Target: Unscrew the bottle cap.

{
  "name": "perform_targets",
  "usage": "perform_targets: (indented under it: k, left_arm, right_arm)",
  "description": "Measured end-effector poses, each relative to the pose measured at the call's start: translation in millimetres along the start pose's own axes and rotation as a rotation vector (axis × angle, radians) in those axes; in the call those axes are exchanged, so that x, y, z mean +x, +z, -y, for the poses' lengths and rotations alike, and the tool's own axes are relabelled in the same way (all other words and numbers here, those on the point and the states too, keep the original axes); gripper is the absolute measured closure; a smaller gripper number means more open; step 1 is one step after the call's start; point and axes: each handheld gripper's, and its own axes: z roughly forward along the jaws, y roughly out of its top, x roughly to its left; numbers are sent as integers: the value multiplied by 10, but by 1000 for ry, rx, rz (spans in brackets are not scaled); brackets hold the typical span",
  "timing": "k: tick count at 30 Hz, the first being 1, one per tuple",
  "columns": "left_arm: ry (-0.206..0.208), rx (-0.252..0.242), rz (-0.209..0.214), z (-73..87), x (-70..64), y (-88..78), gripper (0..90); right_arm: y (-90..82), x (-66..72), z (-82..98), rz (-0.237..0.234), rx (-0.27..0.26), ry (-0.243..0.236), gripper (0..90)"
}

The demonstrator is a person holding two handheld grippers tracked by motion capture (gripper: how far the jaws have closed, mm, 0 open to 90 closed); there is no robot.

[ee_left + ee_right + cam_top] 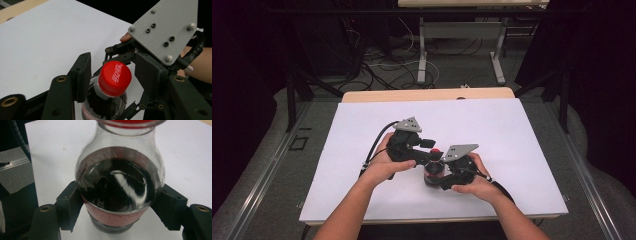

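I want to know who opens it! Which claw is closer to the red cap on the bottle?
Left. The left claw has its jaws either side of the red cap, not yet squeezing it. The right claw sits lower, clamped around the bottle body.

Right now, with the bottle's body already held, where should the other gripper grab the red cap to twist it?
Probably around the red cap's ribbed rim, from the sides. The left gripper already straddles it, jaws apart; the right gripper pins the upright bottle.

I see a white table top (362,150) with a wooden edge (427,94) at the far side. Beyond it, cables (382,65) on the floor and a second table's metal legs (422,55)
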Motion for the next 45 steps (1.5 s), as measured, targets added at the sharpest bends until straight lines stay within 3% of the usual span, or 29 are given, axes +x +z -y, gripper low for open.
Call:
perform_targets:
  k: [4, 9, 19, 26, 28, 30, 36, 37, 38, 39, 43, 45]
  left_arm:
    - [12, 17, 26, -2, 0, 26, 512]
    - [26, 34, 25, -5, -21, 71, 572]
    - [29, 38, -14, -21, -47, 78, 603]
    - [-2, 23, -90, -22, -92, 109, 608]
    - [-6, 29, -93, -28, -92, 106, 608]
    - [-31, 5, -140, -26, -117, 136, 609]
    - [-80, -25, -222, -34, -186, 194, 610]
    - [-81, -28, -238, -36, -200, 205, 610]
    - [-81, -28, -238, -36, -200, 205, 610]
    - [-66, -35, -274, -41, -212, 225, 610]
    - [-88, -43, -329, -48, -264, 272, 610]
    - [-97, -46, -337, -50, -275, 281, 610]
  right_arm:
    - [-12, 13, -10, -12, 1, -7, 296]
    - [-25, 17, -14, -24, -2, -10, 296]
    - [-14, 10, -6, -15, -10, 0, 296]
    - [-7, 5, -6, 17, -8, 14, 297]
    - [-6, 0, -6, 29, -7, 19, 296]
    - [-11, -8, -8, 33, 1, 23, 296]
    - [-4, -17, -4, 79, -14, 50, 297]
    - [2, -16, -1, 82, -27, 58, 296]
    - [-10, -20, -6, 84, -5, 58, 296]
    - [-12, -22, -6, 88, -1, 60, 297]
    - [6, -28, 2, 115, -14, 65, 297]
    - [4, -29, 4, 126, -15, 71, 297]
